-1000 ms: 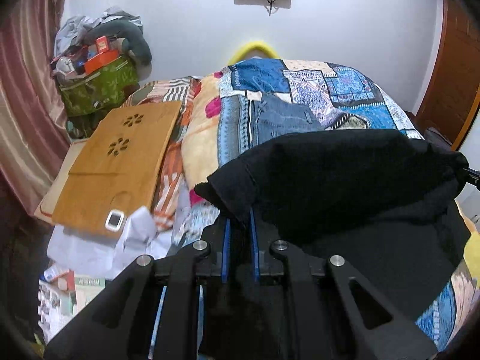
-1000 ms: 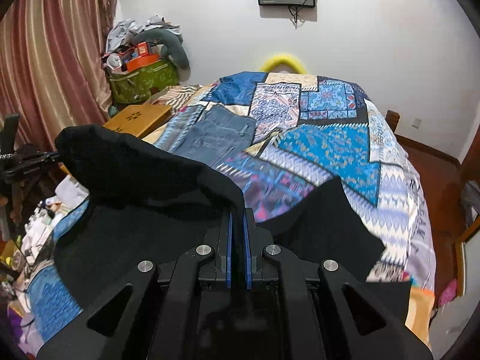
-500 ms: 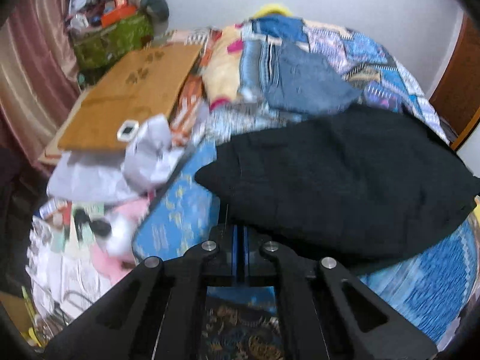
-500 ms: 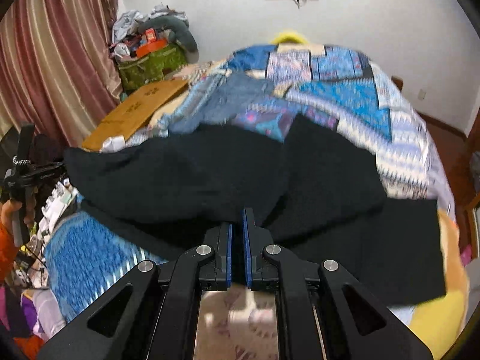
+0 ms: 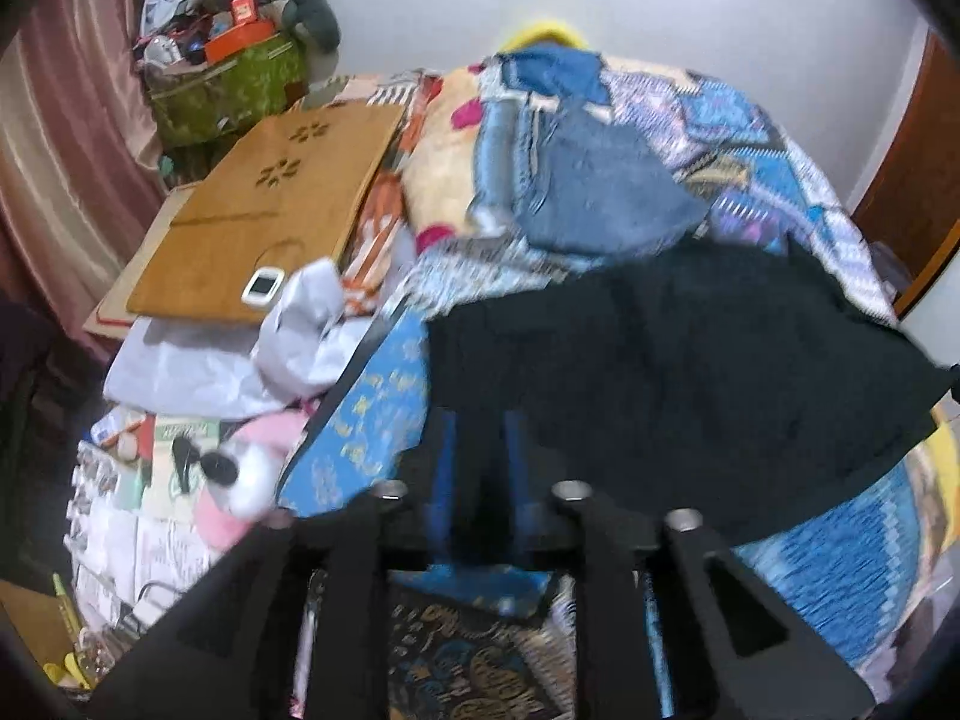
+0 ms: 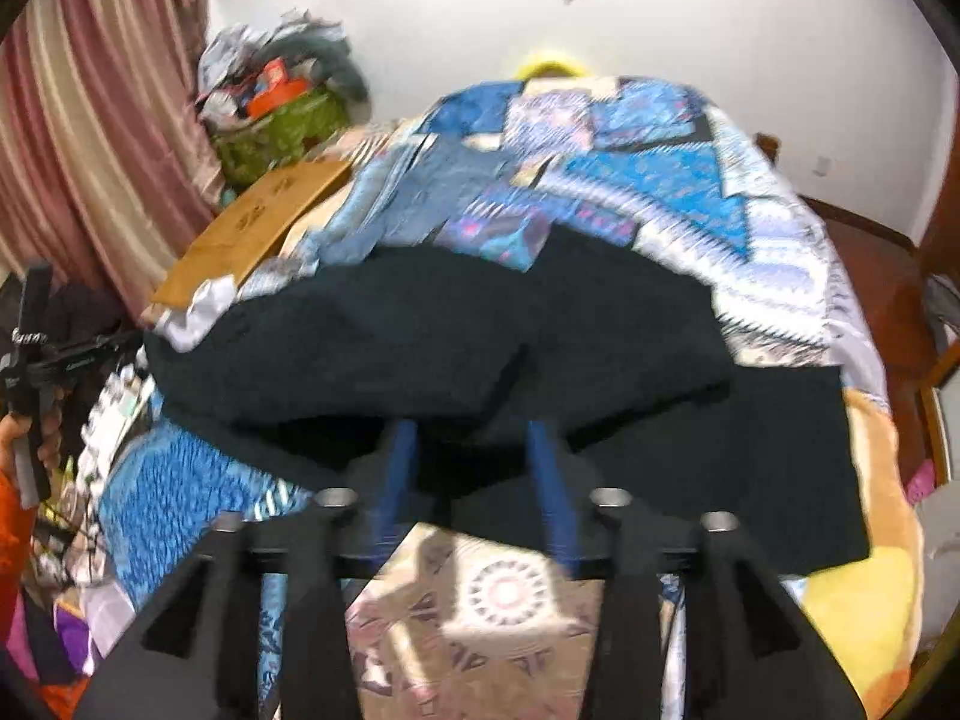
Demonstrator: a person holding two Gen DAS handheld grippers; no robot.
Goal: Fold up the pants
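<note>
Black pants (image 5: 678, 372) lie folded over on the near end of the bed, also in the right wrist view (image 6: 480, 348). My left gripper (image 5: 477, 444) is open, its blue-padded fingers spread at the pants' near left edge. My right gripper (image 6: 471, 450) is open too, its fingers spread wide at the pants' near edge. The frames are blurred, so I cannot tell whether cloth still touches the pads. Part of the lower layer (image 6: 768, 468) sticks out to the right.
The bed has a blue patchwork quilt (image 6: 630, 180). Folded jeans (image 5: 594, 198) lie further up the bed. A wooden lap desk (image 5: 270, 204) with a phone (image 5: 263, 285) sits left, with clutter and a green bag (image 5: 228, 84) beyond. The other gripper shows at the left edge (image 6: 36, 354).
Both grippers, shut on the pants before, have opened and let the cloth go. The pants came down from a lifted fold to lie on the bed.
</note>
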